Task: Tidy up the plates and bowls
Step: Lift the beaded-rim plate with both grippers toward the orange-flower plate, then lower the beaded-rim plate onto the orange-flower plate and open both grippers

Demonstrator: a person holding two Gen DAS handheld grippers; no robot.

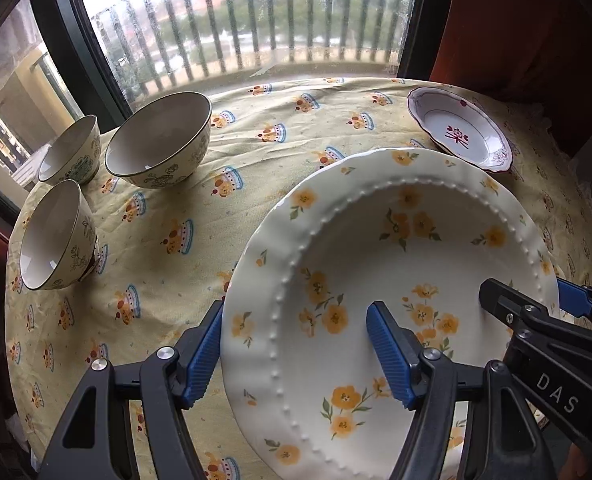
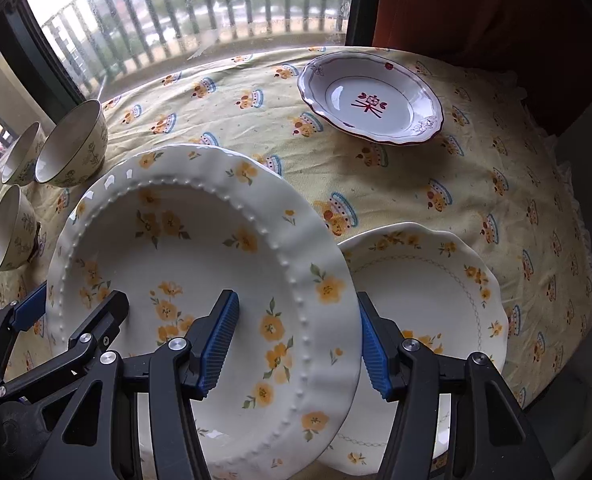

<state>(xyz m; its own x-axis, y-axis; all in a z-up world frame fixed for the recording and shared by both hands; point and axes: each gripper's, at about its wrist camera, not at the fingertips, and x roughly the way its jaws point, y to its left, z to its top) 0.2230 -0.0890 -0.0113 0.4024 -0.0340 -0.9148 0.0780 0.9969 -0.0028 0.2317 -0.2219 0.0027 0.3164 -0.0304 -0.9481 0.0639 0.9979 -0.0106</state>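
A large cream plate with yellow flowers and a beaded ring (image 1: 375, 248) (image 2: 200, 264) is held between both grippers, slightly tilted above the tablecloth. My left gripper (image 1: 297, 360) is shut on its left rim, one blue pad outside the edge and one inside. My right gripper (image 2: 296, 346) is shut on the right rim in the same way. Each gripper also shows in the other's view: right gripper (image 1: 531, 300), left gripper (image 2: 70, 312). The held plate's right edge overlaps a smaller yellow-flowered plate (image 2: 423, 288) that lies on the cloth.
A white plate with red trim (image 1: 459, 128) (image 2: 371, 100) lies at the far right. Three cream bowls (image 1: 160, 140) (image 1: 70, 152) (image 1: 52, 232) stand grouped at the left, near the window. The round table's yellow cloth (image 2: 495, 200) drops off at its edges.
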